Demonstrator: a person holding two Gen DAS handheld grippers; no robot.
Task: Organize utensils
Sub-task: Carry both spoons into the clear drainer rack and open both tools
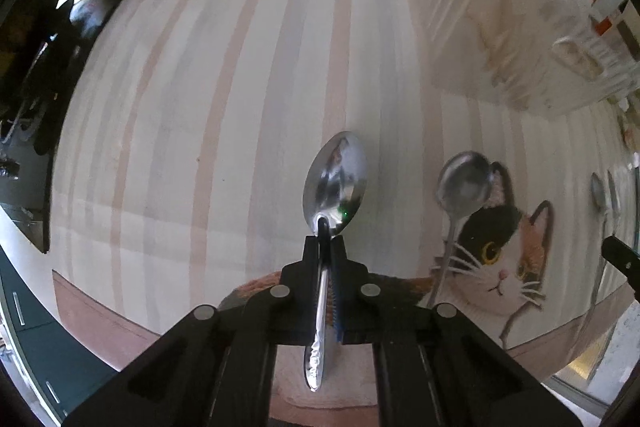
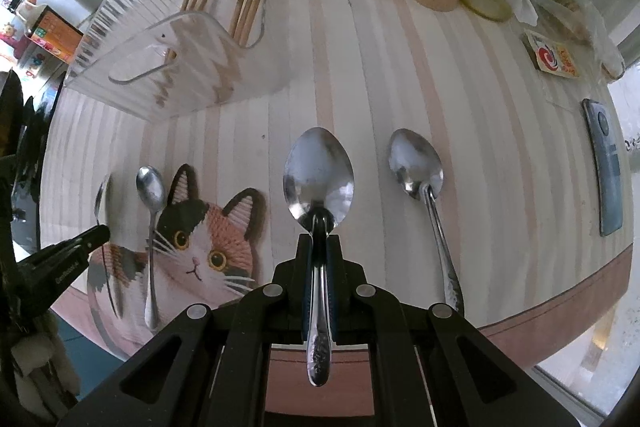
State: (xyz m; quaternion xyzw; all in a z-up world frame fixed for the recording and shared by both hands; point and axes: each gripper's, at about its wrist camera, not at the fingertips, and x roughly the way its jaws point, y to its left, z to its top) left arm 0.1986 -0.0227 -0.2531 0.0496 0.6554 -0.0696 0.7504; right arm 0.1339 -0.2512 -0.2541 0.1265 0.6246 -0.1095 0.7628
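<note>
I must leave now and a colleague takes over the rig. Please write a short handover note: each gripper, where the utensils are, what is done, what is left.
Left gripper: shut on a spoon, bowl forward, pointing down at the mat.
Right gripper: shut on another spoon, also above the mat.
On the mat: a small spoon beside the cat picture, a large spoon to the right.
Clear organizer: holds chopsticks, no spoons seen inside.
Done: chopsticks stored.
Left: place both held spoons, then the two lying ones.

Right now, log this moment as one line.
left hand-held gripper: shut on spoon | right hand-held gripper: shut on spoon | two spoons loose on mat | organizer: chopsticks only
</note>
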